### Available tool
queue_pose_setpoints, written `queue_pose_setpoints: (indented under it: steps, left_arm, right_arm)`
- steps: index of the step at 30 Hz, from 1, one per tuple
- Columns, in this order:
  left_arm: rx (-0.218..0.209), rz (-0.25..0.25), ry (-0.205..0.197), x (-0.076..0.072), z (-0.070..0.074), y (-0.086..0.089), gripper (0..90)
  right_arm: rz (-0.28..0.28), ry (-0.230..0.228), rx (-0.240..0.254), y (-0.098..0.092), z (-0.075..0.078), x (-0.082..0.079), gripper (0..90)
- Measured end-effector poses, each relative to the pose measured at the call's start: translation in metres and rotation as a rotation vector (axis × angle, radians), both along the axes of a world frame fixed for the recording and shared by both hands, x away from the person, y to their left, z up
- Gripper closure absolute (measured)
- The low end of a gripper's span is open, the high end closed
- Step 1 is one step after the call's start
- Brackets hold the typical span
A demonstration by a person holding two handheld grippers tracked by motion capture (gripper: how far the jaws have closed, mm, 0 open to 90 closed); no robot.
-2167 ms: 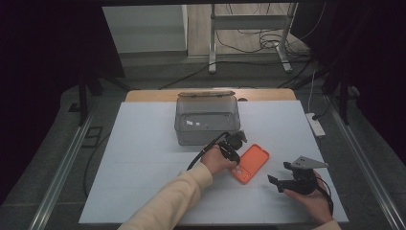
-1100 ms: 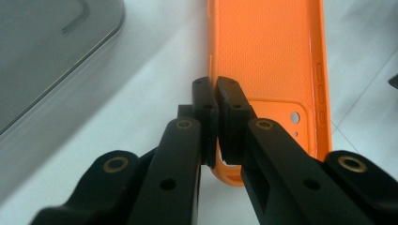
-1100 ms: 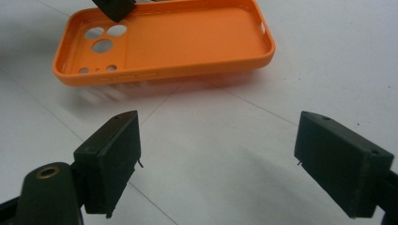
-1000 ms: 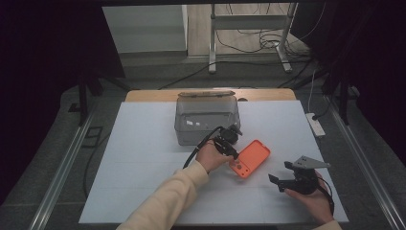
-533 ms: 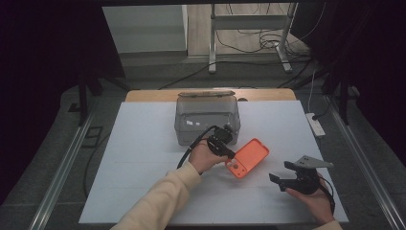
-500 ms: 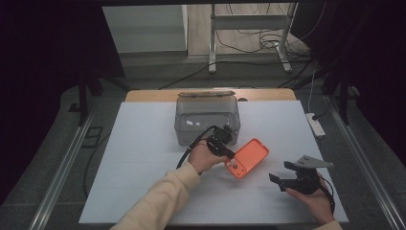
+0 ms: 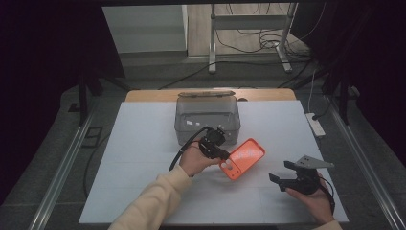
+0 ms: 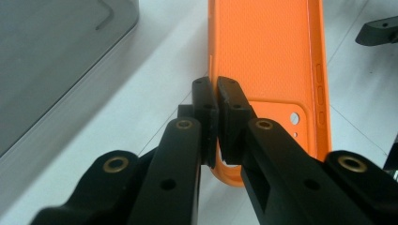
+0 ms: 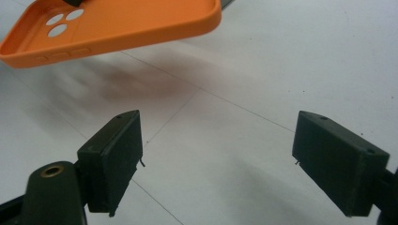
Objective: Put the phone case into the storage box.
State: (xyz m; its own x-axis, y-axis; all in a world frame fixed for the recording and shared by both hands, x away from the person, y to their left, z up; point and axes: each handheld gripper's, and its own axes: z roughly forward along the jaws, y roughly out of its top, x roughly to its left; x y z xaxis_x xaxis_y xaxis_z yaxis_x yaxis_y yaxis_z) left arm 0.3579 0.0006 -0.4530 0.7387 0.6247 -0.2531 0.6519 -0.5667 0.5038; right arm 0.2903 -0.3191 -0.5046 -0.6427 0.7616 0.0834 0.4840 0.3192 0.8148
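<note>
An orange phone case (image 7: 242, 158) hangs tilted above the white table, its open side up, with camera holes near its lower end. My left gripper (image 7: 221, 154) is shut on the case's edge near that end; in the left gripper view its jaws pinch the rim of the phone case (image 8: 267, 61) at my left gripper (image 8: 217, 93). From the right gripper view the phone case (image 9: 117, 23) floats clear of the table with its shadow beneath. My right gripper (image 7: 282, 172) rests open at the right, near the table's front; my right gripper (image 9: 218, 154) has nothing between its jaws.
A grey lidded plastic box (image 7: 207, 117) stands at the back centre, just behind the left hand; the grey box (image 8: 51, 61) lies close to the left jaws. A white sheet (image 7: 139, 163) covers the table. A power strip (image 7: 316, 125) lies at the right edge.
My left gripper has lifted the orange case off the table and carried it left, toward the grey box. The right gripper has stayed put.
</note>
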Motion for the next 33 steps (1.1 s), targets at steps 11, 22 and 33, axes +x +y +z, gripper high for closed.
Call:
queue_pose_setpoints:
  steps: [11, 22, 33]
  left_arm:
    - [-0.013, -0.001, -0.025, -0.007, 0.006, 0.014, 86.7]
    - [-0.02, -0.007, -0.041, -0.011, 0.007, 0.021, 86.8]
    - [-0.027, -0.012, -0.054, -0.013, 0.007, 0.032, 86.8]
  right_arm:
    - [0.015, -0.002, 0.015, 0.001, 0.002, -0.001, 11.9]
    - [0.013, 0.006, 0.021, 0.001, 0.003, -0.001, 13.2]
    - [0.014, 0.007, 0.023, 0.001, 0.003, -0.001, 13.7]
